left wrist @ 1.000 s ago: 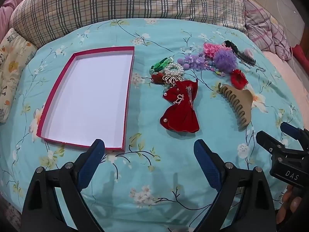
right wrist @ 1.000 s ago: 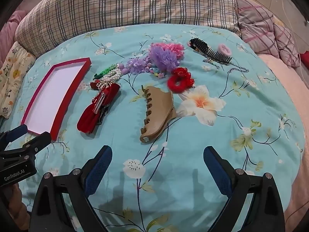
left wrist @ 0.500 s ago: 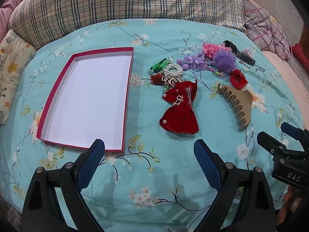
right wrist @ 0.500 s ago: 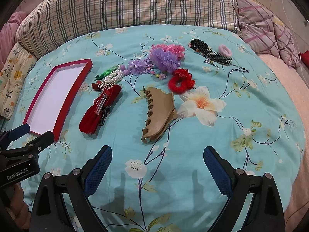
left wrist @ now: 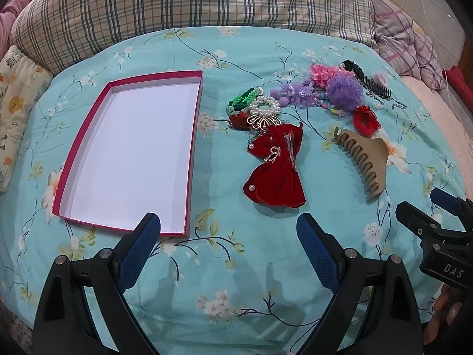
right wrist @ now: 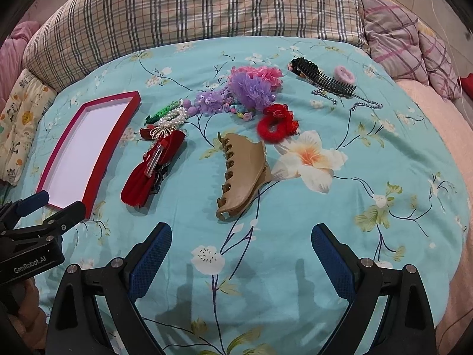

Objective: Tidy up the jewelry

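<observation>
On the teal floral bedspread (left wrist: 236, 266), we hold both tongs spread wide with nothing between their pads.

Our left gripper (left wrist: 229, 236) hovers over bare fabric just short of the near edge of the red-rimmed tray (left wrist: 193, 148), whose white floor holds nothing; our right gripper (right wrist: 241, 244) hovers just below the tan claw clip (right wrist: 242, 171). To the tray's right lies the jewelry pile: a red velvet bow (left wrist: 276, 171) nearest us, a pearl ring with a gold butterfly (left wrist: 263, 112) touching its far end, a green braided tie (left wrist: 241, 100) beside that, then purple and pink pompoms (right wrist: 251, 87) and a red scrunchie (right wrist: 276, 122). Farther right, well apart, sit a black comb (right wrist: 323, 78), a chain (right wrist: 354, 105) and a small pink hair tie (right wrist: 344, 74). Plaid pillows (right wrist: 207, 11) line the far side.
</observation>
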Action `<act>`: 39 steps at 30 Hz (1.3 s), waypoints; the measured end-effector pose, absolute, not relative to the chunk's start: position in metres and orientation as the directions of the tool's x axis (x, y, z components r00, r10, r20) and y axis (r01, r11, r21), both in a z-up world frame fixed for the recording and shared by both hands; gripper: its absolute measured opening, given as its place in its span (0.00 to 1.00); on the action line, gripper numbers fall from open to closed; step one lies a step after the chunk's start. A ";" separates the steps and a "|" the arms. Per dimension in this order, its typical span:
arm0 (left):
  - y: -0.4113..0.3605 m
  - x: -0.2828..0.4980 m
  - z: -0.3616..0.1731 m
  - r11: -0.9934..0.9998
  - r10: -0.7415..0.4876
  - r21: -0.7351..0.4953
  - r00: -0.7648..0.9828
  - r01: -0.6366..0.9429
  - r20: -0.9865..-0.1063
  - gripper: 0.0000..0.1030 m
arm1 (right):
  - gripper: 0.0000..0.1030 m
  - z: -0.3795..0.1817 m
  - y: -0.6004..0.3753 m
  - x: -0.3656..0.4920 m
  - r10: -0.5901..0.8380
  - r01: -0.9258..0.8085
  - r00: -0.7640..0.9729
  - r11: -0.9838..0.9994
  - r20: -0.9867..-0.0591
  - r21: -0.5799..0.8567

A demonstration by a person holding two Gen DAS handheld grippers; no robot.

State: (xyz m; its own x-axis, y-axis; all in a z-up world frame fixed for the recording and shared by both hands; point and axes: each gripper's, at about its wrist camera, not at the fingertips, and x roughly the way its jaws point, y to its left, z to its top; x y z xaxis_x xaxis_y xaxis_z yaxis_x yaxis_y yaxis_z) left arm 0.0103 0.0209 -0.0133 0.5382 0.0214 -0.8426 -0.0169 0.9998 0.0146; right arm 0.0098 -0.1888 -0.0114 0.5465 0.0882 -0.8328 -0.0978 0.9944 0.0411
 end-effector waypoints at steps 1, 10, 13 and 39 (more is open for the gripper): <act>0.021 0.011 -0.014 1.000 0.021 0.014 0.537 -0.017 -0.843 0.92 | 0.94 -0.012 -0.189 0.010 0.090 -0.097 0.547 0.994 -0.832 0.044; 0.021 0.024 -0.018 1.000 -0.008 -0.008 0.527 0.001 -0.850 0.92 | 0.94 -0.015 -0.196 0.020 0.143 -0.090 0.543 0.990 -0.827 0.112; 0.022 0.032 -0.020 0.999 -0.033 -0.034 0.518 0.008 -0.855 0.92 | 0.93 -0.019 -0.198 0.030 0.160 -0.085 0.540 0.987 -0.827 0.135; 0.007 0.113 -0.075 0.975 -0.221 -0.197 0.374 0.103 -0.901 0.83 | 0.82 -0.058 -0.220 0.102 0.193 -0.050 0.477 0.980 -0.857 0.192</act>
